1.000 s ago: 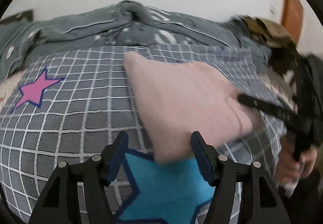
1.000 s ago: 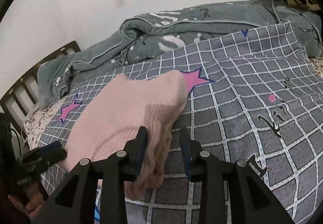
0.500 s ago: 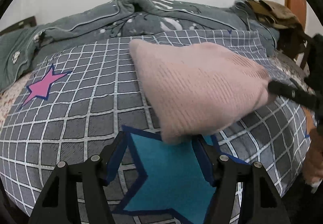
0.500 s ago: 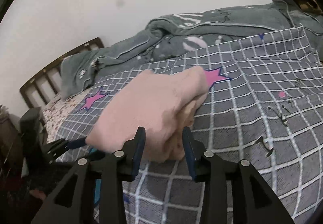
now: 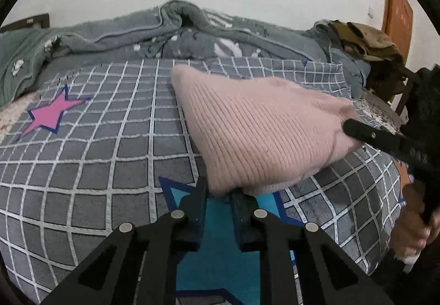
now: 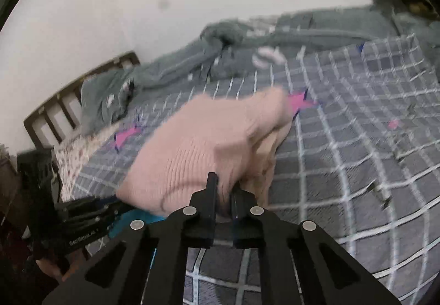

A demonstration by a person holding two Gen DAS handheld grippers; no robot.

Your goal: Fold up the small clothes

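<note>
Pink ribbed knit garment (image 5: 264,137) stretched between grippers: left gripper (image 5: 220,195) jaws closing on near corner, right gripper (image 6: 224,192) clamped on opposite corner.

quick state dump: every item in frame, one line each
pink knit: lifted at its near edge, pinched at two corners
left gripper: closing, knit's corner between the fingers
right gripper: shut on the knit's other corner
grid blanket: spread flat on the bed
grey quilt: bunched along the wall

One pink knit garment (image 5: 264,137); two grippers (image 5: 218,195) (image 6: 223,195).
</note>
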